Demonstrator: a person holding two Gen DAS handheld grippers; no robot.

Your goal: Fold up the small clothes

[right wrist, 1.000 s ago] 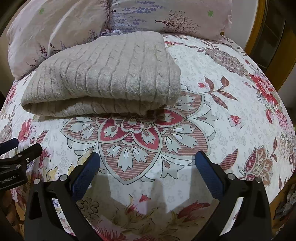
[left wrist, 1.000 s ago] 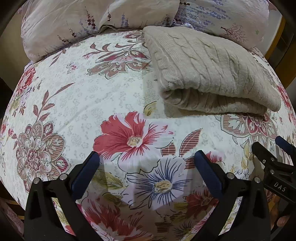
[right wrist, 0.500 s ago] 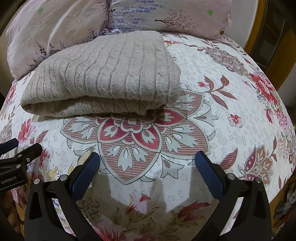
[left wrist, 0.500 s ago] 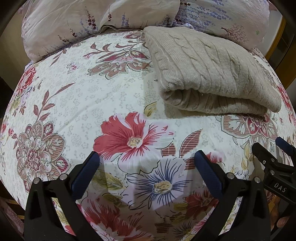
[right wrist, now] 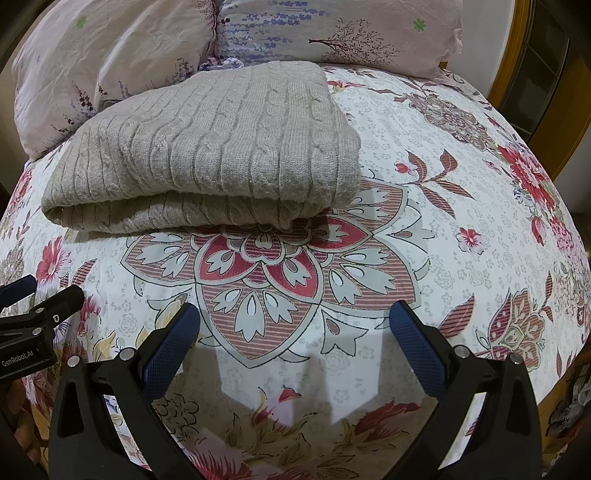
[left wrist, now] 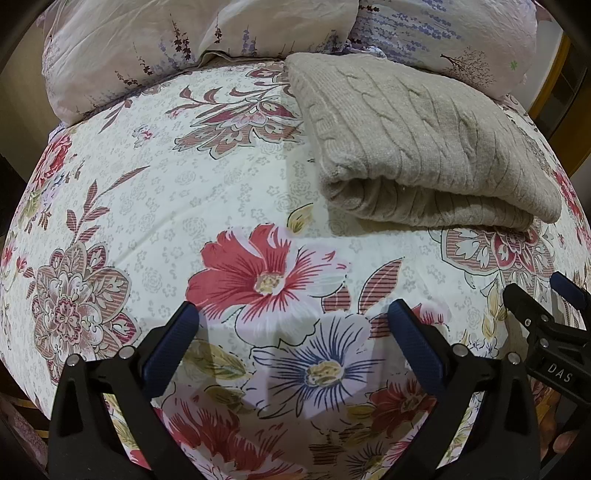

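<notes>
Almost nothing has shifted since the earlier frames: both claws hold the same hovering pose over the bed, and the sweater lies where it lay.

One beige cable-knit sweater (left wrist: 424,155), folded into a thick rectangle, rests on the floral-print bed sheet (left wrist: 184,192). In the left wrist view it sits far and to the right; in the right wrist view it (right wrist: 207,147) sits far and to the left, its rolled fold edge facing the near side. Its far edge reaches just up to the pillows.

Two pale pink printed pillows lie side by side along the far end of the bed: one on the left (left wrist: 166,40) with dark sprig motifs, one on the right (left wrist: 443,33) with lavender rows and a small tree print.

Two claws are in view. The left claw (left wrist: 293,317) is spread wide with nothing between its blue-padded black fingers (left wrist: 168,350), hanging above a red flower and a blue-lined flower on the sheet, well apart from the sweater. The right claw (right wrist: 295,319) is likewise spread wide and empty, above a large red-and-white medallion, near the sweater's fold but not touching it. Each claw also shows at the edge of the other's view: the right one (left wrist: 546,295) at the right, the left one (right wrist: 40,295) at the left.
</notes>
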